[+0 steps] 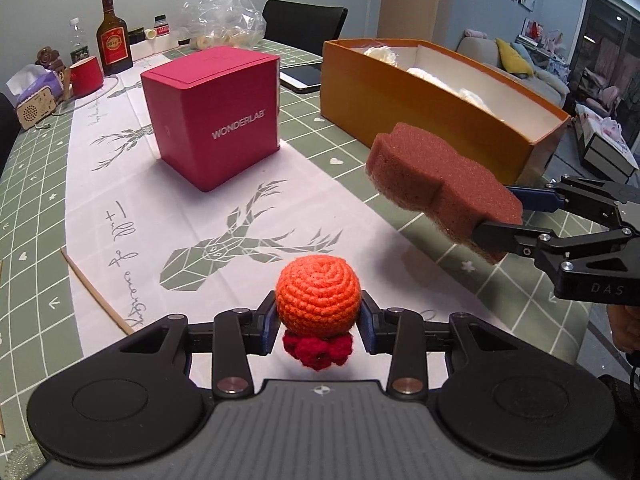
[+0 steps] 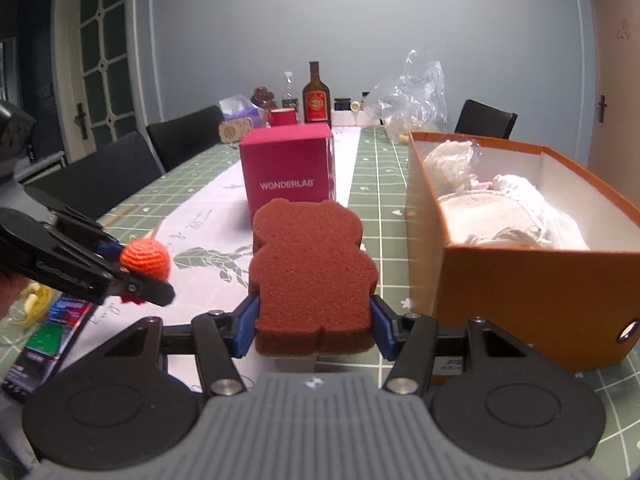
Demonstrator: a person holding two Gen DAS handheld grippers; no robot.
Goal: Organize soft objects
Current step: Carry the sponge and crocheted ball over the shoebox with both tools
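Nearest of all, held up off the table: a round orange yarn ball point(image 1: 319, 290) with a dark red frilly bit point(image 1: 317, 350) hanging under it, squeezed between the two pads of the left gripper point(image 1: 320, 322). Round all over, so no long side; orange part up, red part down. Well in front of the pink box point(image 1: 212, 114), over the white cloth runner point(image 1: 168, 216) with the deer drawing.

Off to the right of the pink box and nearer than it: a brown sponge point(image 1: 442, 192) shaped like a teddy bear. Clamped at its lower body by the right gripper point(image 2: 316, 330), blue pads pressing on both sides. Lying nearly flat, up in the air, not touching the table. Long side running from feet to head, head end with the two ears pointing away from the right gripper, toward the pink box and the far end of the table.

Right of the pink box: a long orange box point(image 2: 532, 292), open on top, its long side running away down the table. White soft things point(image 2: 500, 216) already inside. Sponge just left of its near end, outside it, not over it.

Behind the pink box, far off: a brown bottle point(image 1: 114, 36), a red cup point(image 1: 86, 74) and a crinkly clear bag point(image 1: 224, 12). All on the green checked tablecloth point(image 1: 36, 184).
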